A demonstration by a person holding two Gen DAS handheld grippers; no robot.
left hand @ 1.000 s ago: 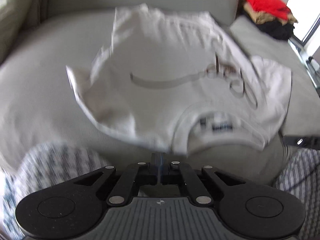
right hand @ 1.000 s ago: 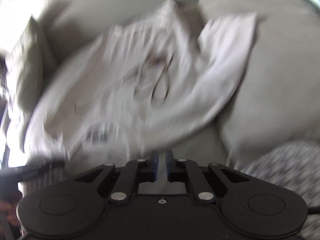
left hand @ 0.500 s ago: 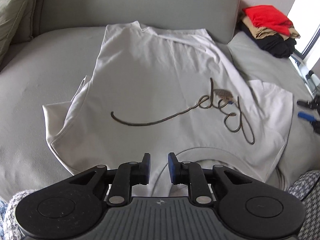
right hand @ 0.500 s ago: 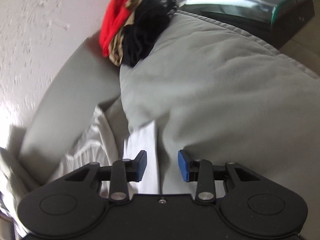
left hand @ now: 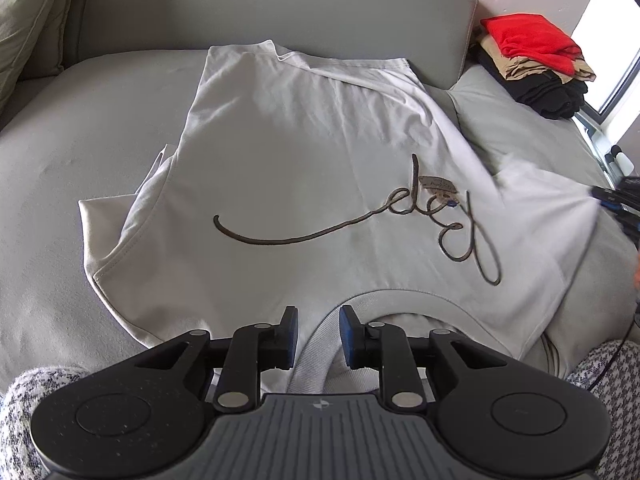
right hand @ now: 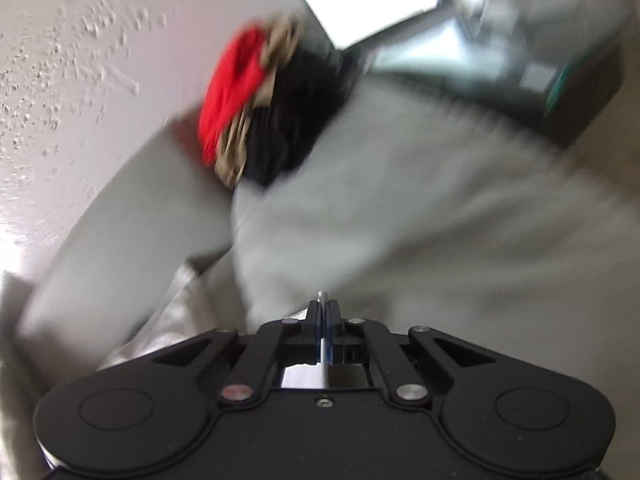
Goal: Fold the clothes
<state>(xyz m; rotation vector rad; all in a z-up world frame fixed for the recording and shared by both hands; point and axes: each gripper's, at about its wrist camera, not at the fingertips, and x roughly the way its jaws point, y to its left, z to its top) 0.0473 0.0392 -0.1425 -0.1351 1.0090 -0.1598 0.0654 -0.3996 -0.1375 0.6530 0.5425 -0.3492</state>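
A white T-shirt [left hand: 304, 168] with a dark script print lies spread front-up on the grey sofa, collar nearest me, hem at the backrest. My left gripper [left hand: 319, 334] is open, its jaws either side of the collar rib, holding nothing. My right gripper [right hand: 322, 312] is shut on a thin edge of the white shirt's right sleeve [left hand: 560, 216]; it shows at the right edge of the left wrist view [left hand: 612, 200]. In the blurred right wrist view a strip of the shirt [right hand: 176, 312] trails to the lower left.
A stack of folded clothes, red on tan on black [left hand: 536, 60], sits on the sofa's far right by a window; it also shows in the right wrist view [right hand: 260, 112]. A green cushion [left hand: 28, 28] is at the far left. My patterned knees [left hand: 600, 372] border the sofa's front edge.
The shirt came down from the air and now lies flat. My left gripper opened and let it go. My right gripper went from open to shut on the right sleeve edge.
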